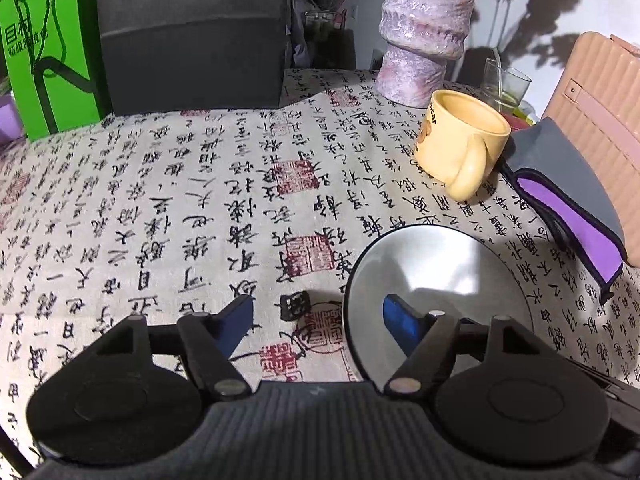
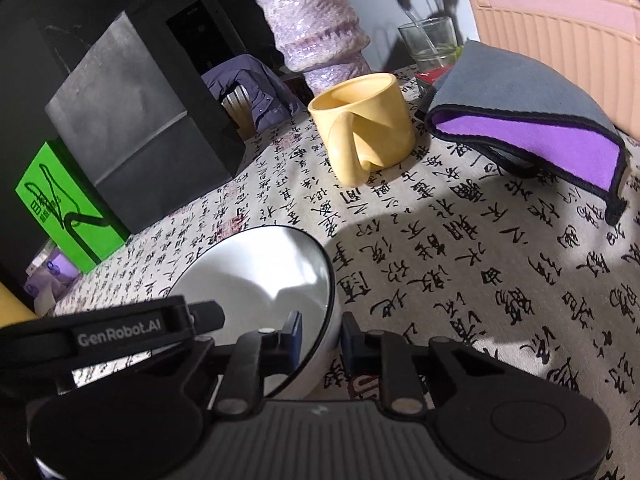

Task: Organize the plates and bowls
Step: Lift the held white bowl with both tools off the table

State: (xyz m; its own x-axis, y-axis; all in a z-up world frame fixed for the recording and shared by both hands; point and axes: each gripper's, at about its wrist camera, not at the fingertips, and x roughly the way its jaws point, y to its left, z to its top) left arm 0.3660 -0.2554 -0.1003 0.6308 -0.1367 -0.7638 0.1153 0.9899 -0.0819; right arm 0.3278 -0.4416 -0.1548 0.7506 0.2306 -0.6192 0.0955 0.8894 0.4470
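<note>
So the right gripper (image 2: 320, 334) is clamping the near rim of the white bowl (image 2: 264, 276) right now, one blue pad sitting inside the bowl and the other pressing on the outer wall, jaws pulled in narrow around that rim. The bowl is sitting on the calligraphy-print tablecloth (image 2: 460, 280), just ahead and left of those tongs.

The left gripper (image 1: 324, 320) is hanging with its jaws fairly wide and nothing is being squeezed. Its right finger (image 1: 402, 320) is reaching over the inside of the same bowl (image 1: 436, 280), while the other finger is hovering over bare cloth to the left of the rim. Can't tell for sure whether that inner pad is touching the bowl's surface. From the right wrist camera you're also seeing the left tool's black arm with its "GenRobot.AI" label poking in across the bowl's left edge.

Further ahead of both tongs a yellow mug (image 2: 364, 124) is standing with its handle facing the cameras. Just to the right of it a folded grey and purple cloth (image 2: 532, 128) is lying against a ribbed pink case (image 2: 560, 32). Behind the mug a lumpy purple vase (image 2: 316, 28) is standing, with a glass tumbler (image 2: 430, 40) beside it. Off to the far left a dark grey box (image 2: 136, 120) and a green carton (image 2: 64, 208) are sitting side by side.
</note>
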